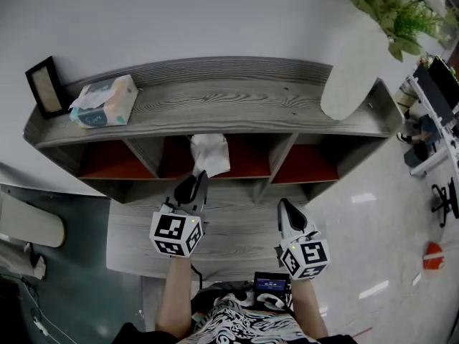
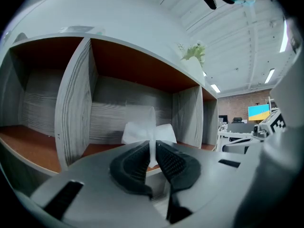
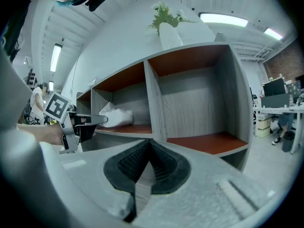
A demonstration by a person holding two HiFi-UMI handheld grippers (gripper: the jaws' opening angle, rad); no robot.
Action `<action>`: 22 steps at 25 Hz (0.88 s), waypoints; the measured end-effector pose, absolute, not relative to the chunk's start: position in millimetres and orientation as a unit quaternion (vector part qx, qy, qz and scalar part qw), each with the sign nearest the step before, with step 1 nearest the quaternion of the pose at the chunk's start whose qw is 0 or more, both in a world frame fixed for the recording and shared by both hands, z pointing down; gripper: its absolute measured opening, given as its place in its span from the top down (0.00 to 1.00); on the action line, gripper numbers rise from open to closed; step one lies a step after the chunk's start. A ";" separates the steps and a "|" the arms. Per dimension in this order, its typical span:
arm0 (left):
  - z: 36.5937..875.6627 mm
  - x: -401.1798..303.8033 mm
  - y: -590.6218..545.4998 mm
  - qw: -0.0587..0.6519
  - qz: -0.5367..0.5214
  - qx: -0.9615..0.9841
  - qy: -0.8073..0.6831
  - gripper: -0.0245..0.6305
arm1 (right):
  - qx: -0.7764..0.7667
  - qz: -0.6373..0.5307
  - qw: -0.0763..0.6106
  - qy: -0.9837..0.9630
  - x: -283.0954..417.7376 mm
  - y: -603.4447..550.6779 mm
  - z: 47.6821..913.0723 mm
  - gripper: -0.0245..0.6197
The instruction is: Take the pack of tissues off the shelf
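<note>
Grey wood-grain shelf (image 1: pixel 237 99) against a white wall; compartment floors red. Pack of tissues (image 1: pixel 209 154), white, sits at the front of the middle compartment. Left gripper (image 1: pixel 195 183): jaws nearly together, pinching a thin fold of the pack. Right gripper (image 1: pixel 285 208): jaws closed on nothing, in front of the right compartment.

Ceiling strip lights (image 3: pixel 223 19) give bright, even light; both gripper views bend at the edges, with dark corners.
</note>
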State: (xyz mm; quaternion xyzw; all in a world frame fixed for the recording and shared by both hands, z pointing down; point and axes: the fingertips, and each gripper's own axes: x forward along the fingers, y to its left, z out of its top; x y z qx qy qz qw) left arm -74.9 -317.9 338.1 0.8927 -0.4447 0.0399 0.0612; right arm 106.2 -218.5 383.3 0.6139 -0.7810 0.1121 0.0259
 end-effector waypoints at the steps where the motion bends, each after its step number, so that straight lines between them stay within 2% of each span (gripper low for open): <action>1: 336.8 -76.1 -315.1 0.060 0.038 0.894 -0.442 0.91 | 0.615 0.111 0.028 -0.780 104.0 -216.4 384.0 0.95; 22: 331.1 -96.3 -226.3 0.048 0.017 0.894 -0.445 0.91 | 0.600 0.116 0.033 -0.791 81.2 -146.4 397.9 0.95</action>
